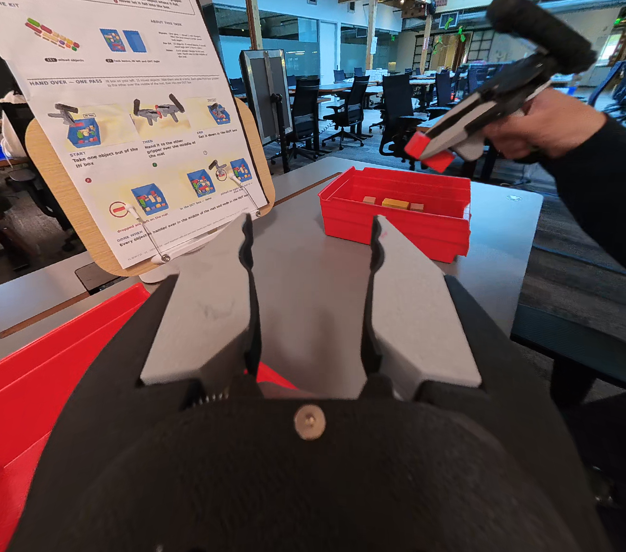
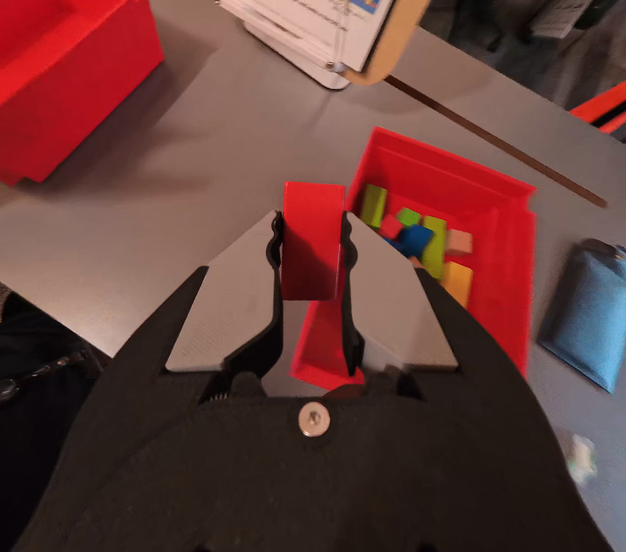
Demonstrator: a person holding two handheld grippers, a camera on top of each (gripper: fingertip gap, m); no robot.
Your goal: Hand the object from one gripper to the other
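The right gripper (image 2: 312,224) clamps a red block (image 2: 311,241) just above the near-left rim of the red bin (image 2: 501,264), which holds perhaps ten coloured blocks (image 2: 433,241). The left gripper (image 1: 311,224) has its fingers apart and empty, with bare grey table (image 2: 220,142) between it and that bin.

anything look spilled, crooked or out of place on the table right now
Nothing stands out. The right gripper is shut on a red rectangular wooden block, held squarely. The left gripper is open and empty. The coloured wooden blocks lie jumbled but inside their red plastic bin.
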